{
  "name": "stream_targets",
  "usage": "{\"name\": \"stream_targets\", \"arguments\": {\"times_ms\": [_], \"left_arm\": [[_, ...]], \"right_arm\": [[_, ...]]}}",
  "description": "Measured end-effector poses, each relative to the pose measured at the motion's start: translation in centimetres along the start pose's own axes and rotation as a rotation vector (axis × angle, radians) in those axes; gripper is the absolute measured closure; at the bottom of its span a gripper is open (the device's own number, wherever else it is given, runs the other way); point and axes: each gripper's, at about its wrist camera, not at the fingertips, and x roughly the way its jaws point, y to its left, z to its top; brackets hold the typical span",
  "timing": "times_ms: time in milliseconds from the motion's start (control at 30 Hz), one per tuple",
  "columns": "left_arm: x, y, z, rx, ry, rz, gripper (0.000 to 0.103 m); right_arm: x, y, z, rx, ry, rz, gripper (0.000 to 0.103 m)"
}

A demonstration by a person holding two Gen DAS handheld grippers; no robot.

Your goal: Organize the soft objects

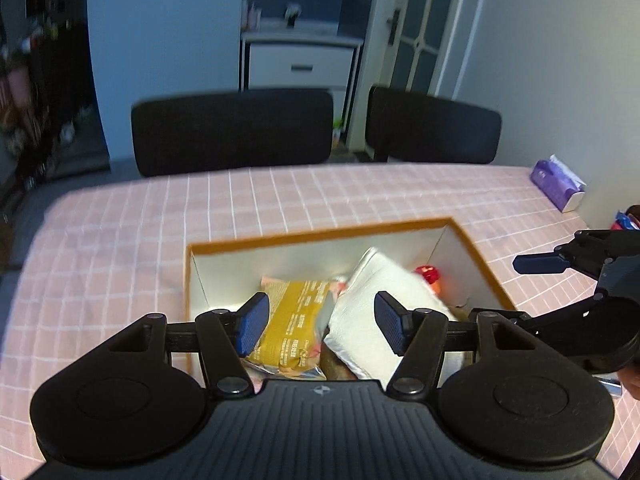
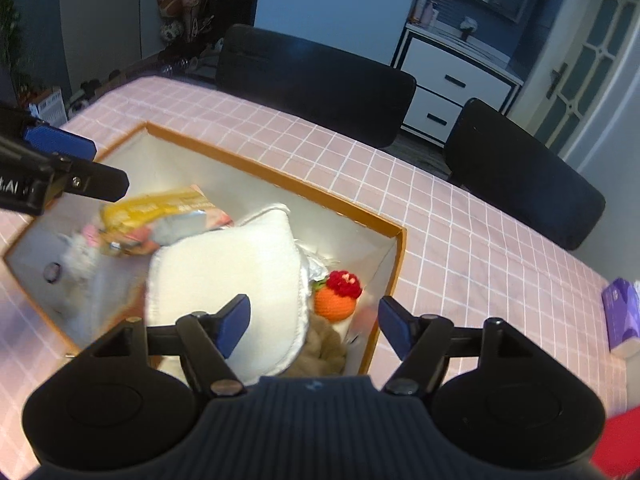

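Note:
An orange-rimmed box (image 1: pixel 320 235) with white walls sits on the pink checked tablecloth; it also shows in the right wrist view (image 2: pixel 280 174). Inside lie a folded white towel (image 1: pixel 372 304) (image 2: pixel 228 280), a yellow snack packet (image 1: pixel 298 316) (image 2: pixel 160 208), an orange and red crochet toy (image 2: pixel 338 294) (image 1: pixel 430 276), a white plush (image 2: pixel 76 264) and something brown and fuzzy (image 2: pixel 324 348). My left gripper (image 1: pixel 320 326) is open and empty just above the box's near side. My right gripper (image 2: pixel 314 326) is open and empty above the box's near right corner.
A purple tissue pack (image 1: pixel 558 184) (image 2: pixel 622 316) lies on the table to the right. Two black chairs (image 1: pixel 234 132) (image 1: pixel 432 124) stand at the table's far edge. A white drawer cabinet (image 1: pixel 300 64) and a door are behind them.

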Motion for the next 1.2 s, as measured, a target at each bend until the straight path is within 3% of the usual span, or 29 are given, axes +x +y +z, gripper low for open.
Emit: {"name": "stream_targets", "arguments": {"times_ms": [100, 400, 600, 733, 867, 1000, 1200], "left_arm": [[-2.5, -1.1, -0.2, 0.04, -0.05, -0.008, 0.032], [-9.6, -4.1, -3.0, 0.102, -0.229, -0.015, 0.032], [-13.4, -4.5, -7.2, 0.074, -0.335, -0.015, 0.036], [-15.6, -4.9, -10.5, 0.066, -0.405, -0.007, 0.036], [-16.4, -5.8, -13.6, 0.097, -0.471, 0.054, 0.031], [-15.9, -6.6, -15.5, 0.093, -0.461, 0.093, 0.018], [-14.2, -6.6, -17.8, 0.014, -0.429, 0.11, 0.016]], "right_arm": [[-2.6, 0.2, -0.1, 0.055, -0.02, 0.024, 0.021], [-11.1, 1.5, -2.7, 0.188, -0.16, 0.018, 0.014], [-15.1, 3.2, -7.6, 0.255, -0.267, -0.044, 0.012], [-16.6, 4.1, -11.6, 0.322, -0.305, -0.025, 0.012], [-17.4, 5.2, -15.0, 0.366, -0.355, -0.012, 0.011], [-17.4, 6.2, -16.9, 0.39, -0.378, 0.007, 0.008], [-16.4, 8.0, -18.3, 0.369, -0.402, -0.043, 0.005]]}}
